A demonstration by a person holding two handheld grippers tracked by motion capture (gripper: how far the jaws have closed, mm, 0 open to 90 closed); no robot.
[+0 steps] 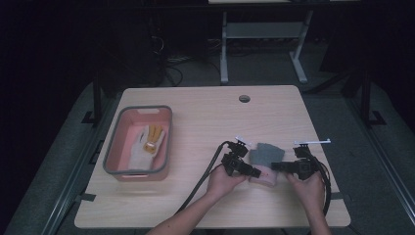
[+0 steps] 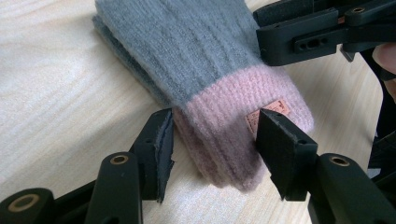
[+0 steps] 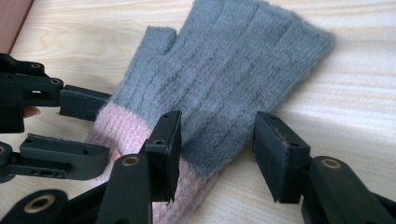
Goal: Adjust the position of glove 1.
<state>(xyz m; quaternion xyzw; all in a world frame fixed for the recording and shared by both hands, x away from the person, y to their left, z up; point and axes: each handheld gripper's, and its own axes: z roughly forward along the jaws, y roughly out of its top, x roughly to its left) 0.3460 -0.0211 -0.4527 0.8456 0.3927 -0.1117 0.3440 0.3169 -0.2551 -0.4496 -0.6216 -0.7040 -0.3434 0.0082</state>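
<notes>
The table is seen from a fixed high view above the person's side, faced forward and down, with floor and desk legs beyond. The two gripper views are taken low and close, each along its own black jaws. The grey and pink glove is shared by all three views, approached from opposite ends by the gripper cameras.

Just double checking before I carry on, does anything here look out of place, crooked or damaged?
Nothing stands out. The grey and pink glove lies flat and intact on the table, between the left gripper and right gripper. Another glove lies inside the pink bin.
</notes>
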